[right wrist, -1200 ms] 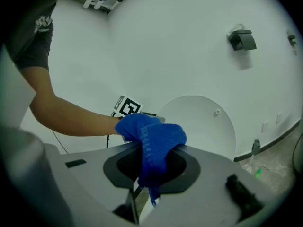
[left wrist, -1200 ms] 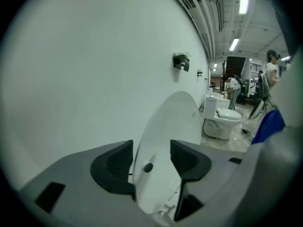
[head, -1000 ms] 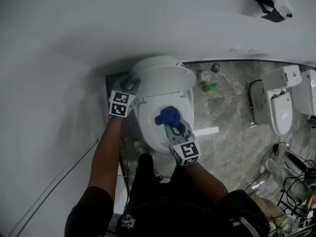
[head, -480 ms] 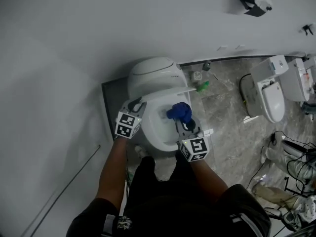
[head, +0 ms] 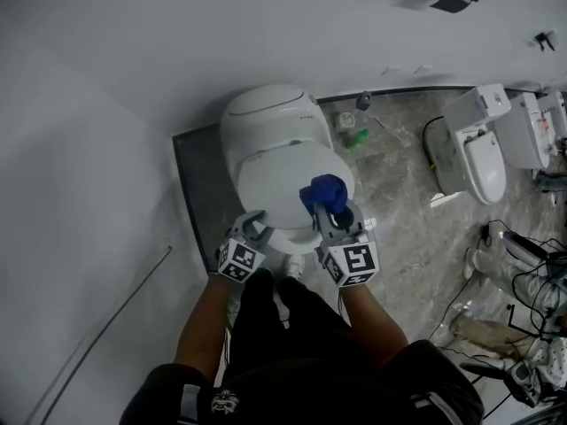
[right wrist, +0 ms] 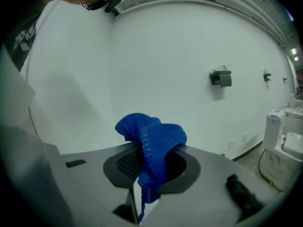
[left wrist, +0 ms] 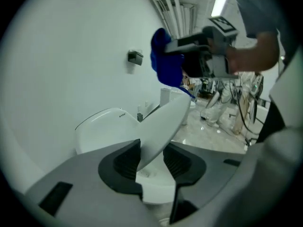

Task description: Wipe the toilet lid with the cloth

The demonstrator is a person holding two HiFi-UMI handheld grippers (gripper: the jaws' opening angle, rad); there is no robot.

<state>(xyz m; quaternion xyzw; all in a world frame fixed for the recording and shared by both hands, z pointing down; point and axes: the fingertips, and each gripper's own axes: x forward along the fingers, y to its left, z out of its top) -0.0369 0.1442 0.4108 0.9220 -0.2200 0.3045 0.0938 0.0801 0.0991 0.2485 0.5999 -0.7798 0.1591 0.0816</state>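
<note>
Left claw (left wrist: 151, 161) released, jaws just been opening; edge of tilted toilet lid (left wrist: 163, 119) between pads, not pinched. Right claw (right wrist: 151, 167) clenched on blue cloth (right wrist: 154, 136), which bunches above its jaws and hangs above lid, up and right of left claw. Toilet bowl (head: 294, 238) below left claw, under lid; contents hidden.
</note>
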